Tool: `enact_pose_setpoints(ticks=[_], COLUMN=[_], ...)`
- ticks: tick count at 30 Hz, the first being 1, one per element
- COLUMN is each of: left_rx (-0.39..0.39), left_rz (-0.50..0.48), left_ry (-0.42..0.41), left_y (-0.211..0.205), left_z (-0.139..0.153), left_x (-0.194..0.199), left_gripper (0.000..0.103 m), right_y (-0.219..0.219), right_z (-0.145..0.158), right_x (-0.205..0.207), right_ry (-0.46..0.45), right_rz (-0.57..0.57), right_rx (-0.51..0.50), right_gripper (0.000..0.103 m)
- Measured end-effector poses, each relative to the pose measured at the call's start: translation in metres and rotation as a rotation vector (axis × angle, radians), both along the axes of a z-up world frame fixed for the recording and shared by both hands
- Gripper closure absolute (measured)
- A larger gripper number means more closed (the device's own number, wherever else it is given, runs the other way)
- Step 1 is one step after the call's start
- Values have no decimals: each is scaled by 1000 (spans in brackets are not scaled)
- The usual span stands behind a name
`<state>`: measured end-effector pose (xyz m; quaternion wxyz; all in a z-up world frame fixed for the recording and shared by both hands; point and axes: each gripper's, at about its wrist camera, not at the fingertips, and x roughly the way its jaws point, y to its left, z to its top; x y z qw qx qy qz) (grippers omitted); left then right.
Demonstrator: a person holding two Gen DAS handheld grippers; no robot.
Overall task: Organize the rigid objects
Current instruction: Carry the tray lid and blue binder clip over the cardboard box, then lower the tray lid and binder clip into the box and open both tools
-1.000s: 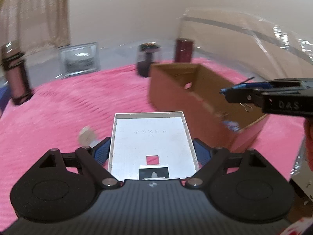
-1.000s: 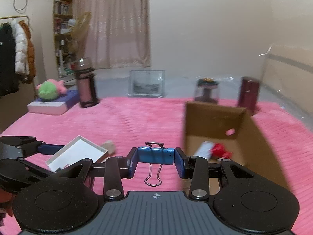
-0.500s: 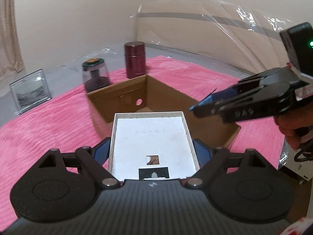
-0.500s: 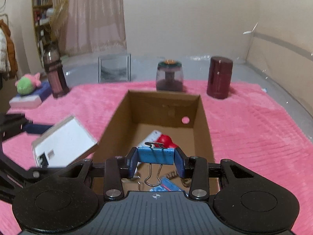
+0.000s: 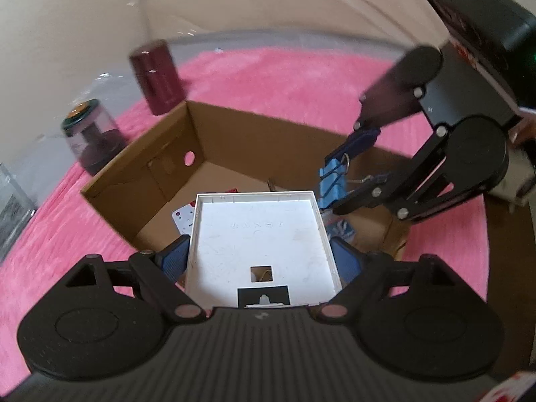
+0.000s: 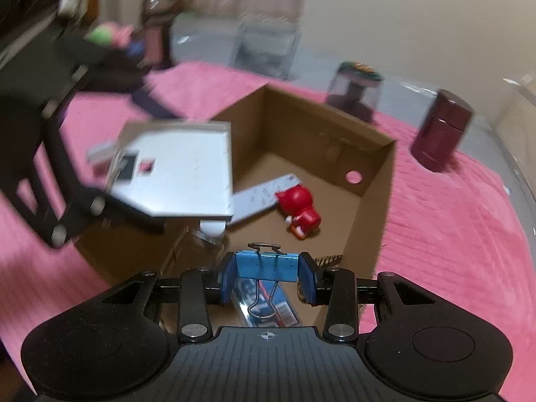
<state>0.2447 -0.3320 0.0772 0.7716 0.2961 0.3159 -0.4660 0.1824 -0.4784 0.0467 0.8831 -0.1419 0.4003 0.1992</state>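
My left gripper (image 5: 259,261) is shut on a flat white plastic tray (image 5: 259,238), its blue pads pressing both long sides. The tray (image 6: 187,174) hangs over the open cardboard box (image 5: 234,134). My right gripper (image 6: 267,276) is shut on a blue binder clip (image 6: 267,266), wire handles toward the camera, above the near end of the box (image 6: 375,154). In the left wrist view the right gripper (image 5: 341,181) and its clip (image 5: 331,181) hover just right of the tray. Inside the box lie a red figurine (image 6: 301,211), a white strip (image 6: 264,194) and a printed packet (image 6: 268,308).
The box sits on a pink fuzzy cover (image 5: 301,77). A dark red canister (image 5: 157,77) and a clear jar with a dark lid (image 5: 90,140) stand behind it. A clear display case (image 6: 264,47) and blurred clutter stand farther back. A clear plastic sheet (image 5: 301,6) covers the wall.
Both grippers swept toward the box and now hover over its opening, tilted downward. The tray and the clip stayed gripped. The right gripper came close beside the tray.
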Motion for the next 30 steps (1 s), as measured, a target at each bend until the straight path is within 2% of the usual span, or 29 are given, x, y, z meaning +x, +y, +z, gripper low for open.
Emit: enact_pose_setpoints(ticks=[5, 12, 20, 30], left_rx=[108, 226, 336, 405], left_rz=[-136, -243, -261, -245], left_ry=[-1, 32, 77, 127], left_y=[-18, -35, -52, -61], left_z=[-12, -36, -66, -83], left_x=[9, 16, 25, 32], left_gripper=[18, 18, 18, 18], right_y=[-1, -2, 1, 3], right_z=[-19, -37, -52, -62], right_x=[12, 29, 47, 60], right_ry=[51, 114, 187, 234], right_rz=[71, 123, 147, 161], right_rx=[-57, -96, -128, -142], right_gripper=[66, 66, 66, 66])
